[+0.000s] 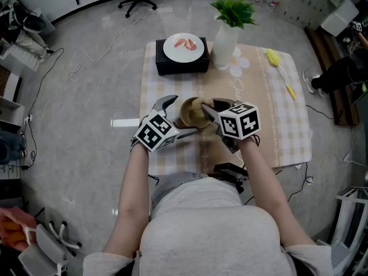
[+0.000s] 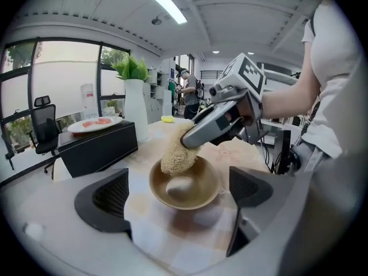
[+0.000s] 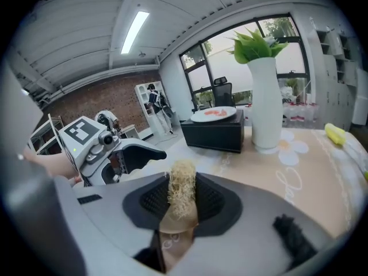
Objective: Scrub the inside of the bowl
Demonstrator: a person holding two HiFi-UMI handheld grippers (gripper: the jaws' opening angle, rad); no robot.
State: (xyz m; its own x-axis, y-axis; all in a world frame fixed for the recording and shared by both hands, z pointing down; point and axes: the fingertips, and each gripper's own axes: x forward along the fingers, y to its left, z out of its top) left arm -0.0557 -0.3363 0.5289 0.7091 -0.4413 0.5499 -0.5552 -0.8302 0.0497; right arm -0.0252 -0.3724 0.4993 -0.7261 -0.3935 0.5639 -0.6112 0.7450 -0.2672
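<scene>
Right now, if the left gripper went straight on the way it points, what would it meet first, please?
Probably the brown bowl, dead ahead between the open jaws of the left gripper; the scrubber in the right gripper dips into it just beyond, though depth is unclear.

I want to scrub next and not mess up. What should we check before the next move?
1. Right gripper holds scrubber: ok, jaws shut on it.
2. Scrubber in bowl: ok, at its far side.
3. Left gripper holds bowl steady: not ok, jaws open either side, not touching.
4. Bowl flat on table: cannot tell.
5. Vase apart from bowl: ok.
</scene>
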